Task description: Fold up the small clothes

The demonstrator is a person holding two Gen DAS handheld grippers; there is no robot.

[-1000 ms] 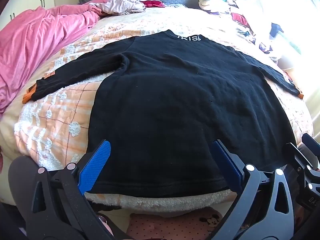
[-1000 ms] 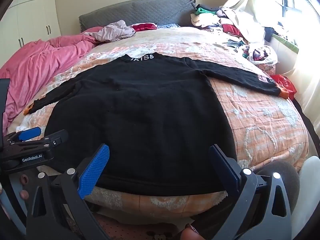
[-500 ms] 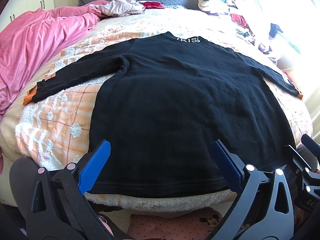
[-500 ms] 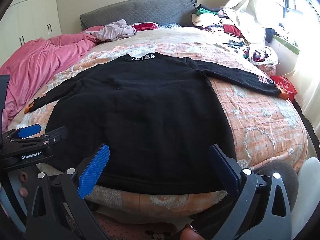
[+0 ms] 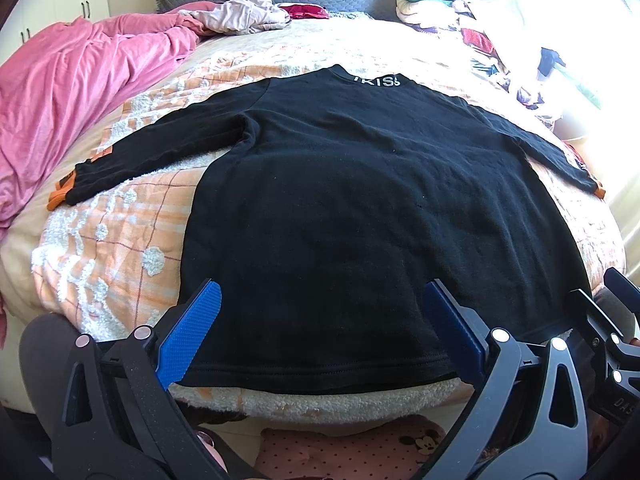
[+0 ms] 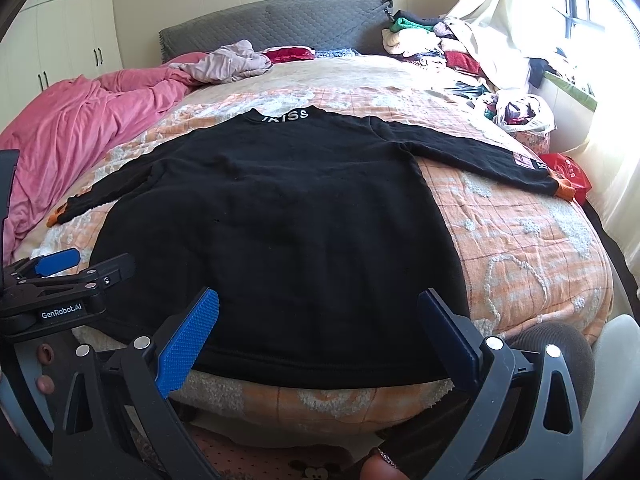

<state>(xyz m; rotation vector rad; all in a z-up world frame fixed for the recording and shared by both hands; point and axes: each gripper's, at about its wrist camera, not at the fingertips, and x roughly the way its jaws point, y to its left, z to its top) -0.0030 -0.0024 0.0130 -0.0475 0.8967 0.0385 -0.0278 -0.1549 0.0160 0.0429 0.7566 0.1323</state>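
The black top (image 5: pixel 360 208) lies flat on the bed (image 5: pixel 120 240), sleeves out, not folded yet. The left hand-held gripper (image 5: pixel 320 332) and right hand-held gripper (image 6: pixel 316 332) wait wide and empty by its bottom edge. Next, I think, grab a sleeve.

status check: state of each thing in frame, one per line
black sweatshirt: spread flat on the bed, sleeves out, unfolded
left gripper: jaws open, at the hem, holding nothing
right gripper: jaws open, at the hem, holding nothing
pink duvet: bunched up along the bed's side
clothes pile: heaped, unfolded, by the window
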